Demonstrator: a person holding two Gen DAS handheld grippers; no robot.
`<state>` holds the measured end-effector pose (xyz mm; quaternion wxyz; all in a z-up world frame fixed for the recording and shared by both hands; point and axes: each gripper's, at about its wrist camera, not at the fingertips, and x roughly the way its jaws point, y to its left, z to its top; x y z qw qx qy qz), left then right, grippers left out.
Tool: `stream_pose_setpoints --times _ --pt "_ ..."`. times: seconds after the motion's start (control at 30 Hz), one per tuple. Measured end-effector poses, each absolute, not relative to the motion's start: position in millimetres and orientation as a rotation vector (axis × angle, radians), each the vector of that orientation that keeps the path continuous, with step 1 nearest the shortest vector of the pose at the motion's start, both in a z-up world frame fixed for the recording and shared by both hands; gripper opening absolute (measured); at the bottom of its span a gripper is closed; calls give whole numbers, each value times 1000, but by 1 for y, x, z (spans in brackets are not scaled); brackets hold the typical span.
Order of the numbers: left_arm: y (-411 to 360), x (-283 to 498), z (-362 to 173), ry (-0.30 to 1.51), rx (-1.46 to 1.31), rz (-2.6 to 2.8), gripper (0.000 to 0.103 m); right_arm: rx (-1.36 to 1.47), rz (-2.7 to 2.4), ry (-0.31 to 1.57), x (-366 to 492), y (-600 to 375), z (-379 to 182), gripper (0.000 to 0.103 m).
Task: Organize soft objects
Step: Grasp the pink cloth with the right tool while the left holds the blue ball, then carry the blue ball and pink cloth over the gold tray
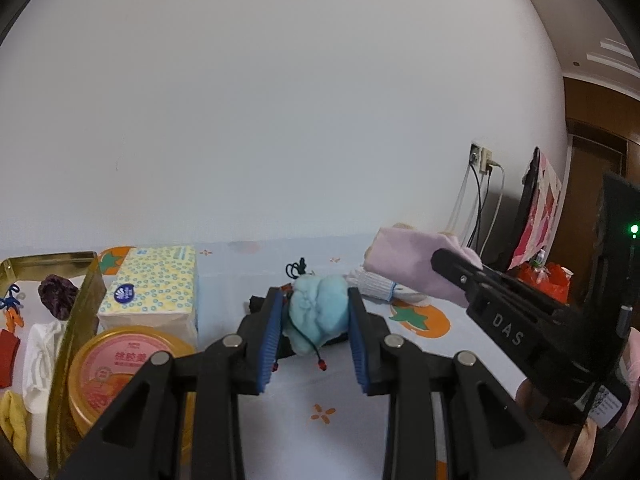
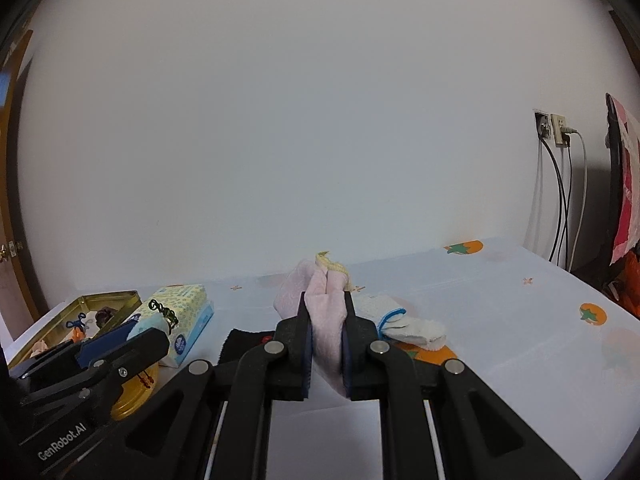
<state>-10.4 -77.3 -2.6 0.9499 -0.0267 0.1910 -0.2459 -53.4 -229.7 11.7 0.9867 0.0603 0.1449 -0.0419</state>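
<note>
While both grippers were raised above the counter (image 2: 500, 312), we logged the following. Item one: light blue plush pouch (image 1: 318, 316) with dark drawstring, clamped between the blue pads of our left gripper (image 1: 316, 324), jaws part-closed on it. Item two: pink cloth (image 2: 326, 316), folded, pinched in our right gripper (image 2: 326, 344), jaws fully closed on it, its upper end bunched above the tips. Item three: white knit glove (image 2: 404, 326), lying on the counter just beside the pink cloth. Destination, we judged: gold tin (image 1: 76, 312) at left, beside a tissue pack (image 1: 156, 292). Handling: all pieces light, limp, compressible; we judged them best taken mid-body or at a fold, since loose edges would slip.
</note>
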Motion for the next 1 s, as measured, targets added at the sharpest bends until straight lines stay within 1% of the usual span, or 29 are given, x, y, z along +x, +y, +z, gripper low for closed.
stream_pose_setpoints --times 0.5,1.0 --pt "-30 -22 10 322 -52 -513 31 124 -42 279 -59 -178 10 13" --pt "49 -15 17 283 -112 -429 31 123 73 272 -42 -100 10 13"
